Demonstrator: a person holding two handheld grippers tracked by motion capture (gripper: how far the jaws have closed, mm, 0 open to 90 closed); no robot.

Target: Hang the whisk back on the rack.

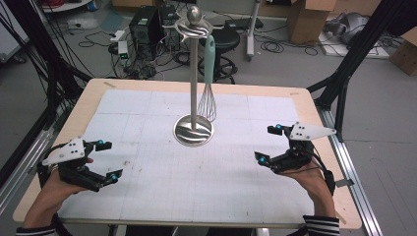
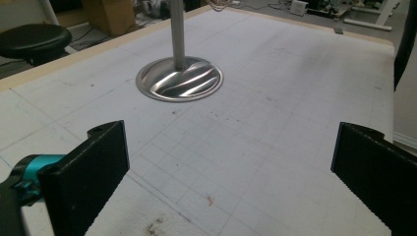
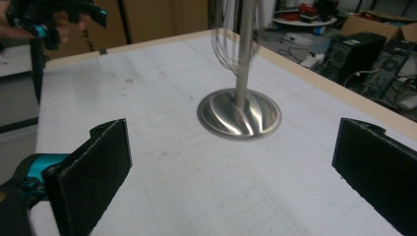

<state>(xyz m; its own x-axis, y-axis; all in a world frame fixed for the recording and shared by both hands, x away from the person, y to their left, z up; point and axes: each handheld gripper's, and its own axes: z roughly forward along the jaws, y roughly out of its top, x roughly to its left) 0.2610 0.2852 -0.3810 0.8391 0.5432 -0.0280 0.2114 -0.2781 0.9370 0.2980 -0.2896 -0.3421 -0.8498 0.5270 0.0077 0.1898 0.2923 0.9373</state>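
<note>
A wire whisk with a mint-green handle hangs from the top hooks of a polished steel utensil stand, just right of its pole, its wire balloon above the round base near the middle of the white gridded mat. The right gripper, right of the stand, and the left gripper, left of it, both hold their jaws spread wide and empty. Lifting the whisk probably means grasping the handle, raising it clear of the hook. The pole beside it crowds any approach from the left.
</note>
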